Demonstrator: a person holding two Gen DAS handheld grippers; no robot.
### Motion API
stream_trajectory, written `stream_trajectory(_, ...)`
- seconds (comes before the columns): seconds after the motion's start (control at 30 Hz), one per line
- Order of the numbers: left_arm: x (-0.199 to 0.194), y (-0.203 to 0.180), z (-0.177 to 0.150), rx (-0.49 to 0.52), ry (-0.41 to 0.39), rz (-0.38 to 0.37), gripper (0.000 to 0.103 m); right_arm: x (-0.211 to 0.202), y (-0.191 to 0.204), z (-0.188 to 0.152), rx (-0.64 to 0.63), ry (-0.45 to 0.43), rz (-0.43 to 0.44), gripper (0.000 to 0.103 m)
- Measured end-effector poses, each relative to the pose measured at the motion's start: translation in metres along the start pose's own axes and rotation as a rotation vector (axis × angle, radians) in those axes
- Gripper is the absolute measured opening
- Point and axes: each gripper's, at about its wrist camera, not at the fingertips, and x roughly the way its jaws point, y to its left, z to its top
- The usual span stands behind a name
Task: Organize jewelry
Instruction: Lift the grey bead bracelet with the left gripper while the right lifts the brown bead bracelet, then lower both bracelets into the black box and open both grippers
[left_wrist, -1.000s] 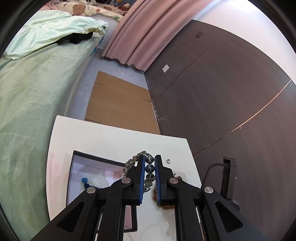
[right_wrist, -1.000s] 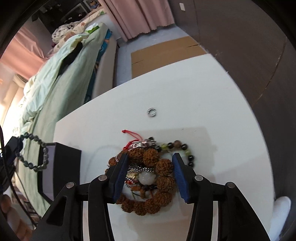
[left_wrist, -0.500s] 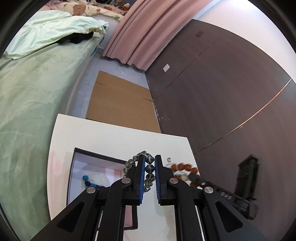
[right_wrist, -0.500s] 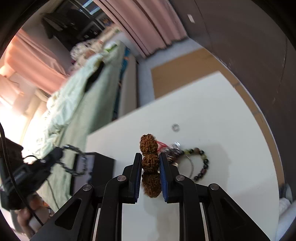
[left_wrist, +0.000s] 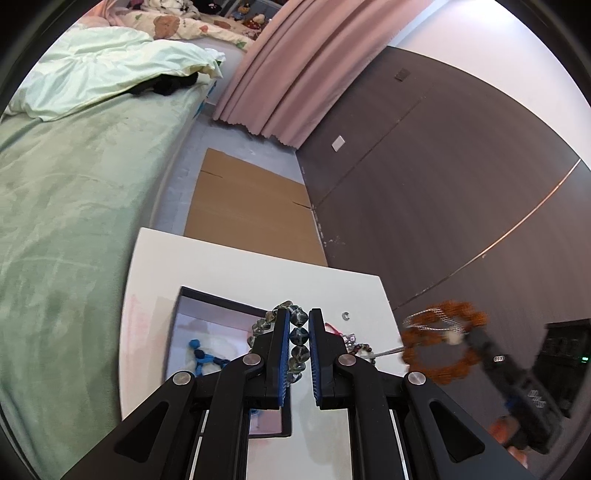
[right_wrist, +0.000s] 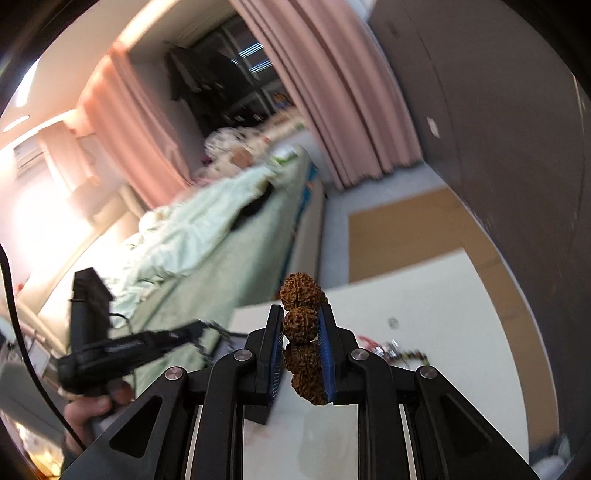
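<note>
- The left gripper (left_wrist: 296, 334) is clamped onto a grey-green bead bracelet (left_wrist: 291, 321), with a few beads pinched between the blue pads and the rest of the loop hanging off to the left, above the box.
- The right gripper (right_wrist: 301, 325) is closed tight on a brown seed bracelet (right_wrist: 301, 319). From the left wrist view you can see the whole thing (left_wrist: 443, 343) held up in the air off the right edge of the table, with a thin silver chain (left_wrist: 436, 321) caught up with it (pretty blurry, so I can't say how it's tangled).
- The white table (left_wrist: 229, 269) is smooth and mostly bare at its far end. A black-rimmed box (left_wrist: 221, 299) with a pale inside sits on its left part, and there's a blue beaded piece (left_wrist: 203, 356) lying in it.
- Still on the table: a small silver ring (left_wrist: 346, 315) on its own, and closer to the left gripper a little heap of leftover jewelry (left_wrist: 351, 341) with a red cord and some dark beads.
- Room stuff: a bed (left_wrist: 74, 206) with a green cover runs along the left of the table, and a pale rumpled duvet (left_wrist: 107, 74) sits at its far end.
- Pink curtains (left_wrist: 291, 74) hang behind that, a flat sheet of cardboard (left_wrist: 251, 210) lies on the grey floor just past the table, and a dark brown wall (left_wrist: 443, 184) is on the right.
</note>
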Motion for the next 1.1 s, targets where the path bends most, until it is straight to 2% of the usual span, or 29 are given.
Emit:
stream_trajectory(0.13, -0.003, 0.009, 0.000, -0.007, 0.005, 0.035, 0.010, -0.006, 0.020, 0.012, -0.026, -0.033, 0.029, 0.020)
stream_trajectory(0.4, -0.005, 0.027, 0.003, -0.078, 0.039, 0.024, 0.013, -0.011, 0.061, 0.035, -0.106, -0.060, 0.058, 0.020)
stream_trajectory(0.47, -0.007, 0.030, 0.004, -0.089, 0.031, 0.027, 0.026, -0.011, 0.071, 0.042, -0.126, -0.068, 0.063, 0.020)
stream_trajectory(0.53, -0.011, 0.032, 0.005, -0.104, 0.016, 0.011, 0.079, -0.013, 0.078, 0.047, -0.133, -0.070, 0.071, 0.020)
stream_trajectory(0.57, -0.014, 0.034, 0.005, -0.111, 0.005, -0.003, 0.088, -0.012, 0.082, 0.049, -0.135, -0.070, 0.075, 0.020)
stream_trajectory(0.6, -0.018, 0.034, 0.006, -0.117, -0.010, -0.013, 0.091, -0.012, 0.086, 0.051, -0.137, -0.069, 0.077, 0.020)
stream_trajectory(0.87, -0.043, 0.051, 0.019, -0.155, -0.081, -0.014, 0.091, 0.003, 0.100, 0.056, -0.122, -0.034, 0.123, 0.020)
stream_trajectory(1.1, -0.063, 0.069, 0.026, -0.162, -0.125, 0.029, 0.091, 0.046, 0.100, 0.029, -0.078, 0.054, 0.199, 0.020)
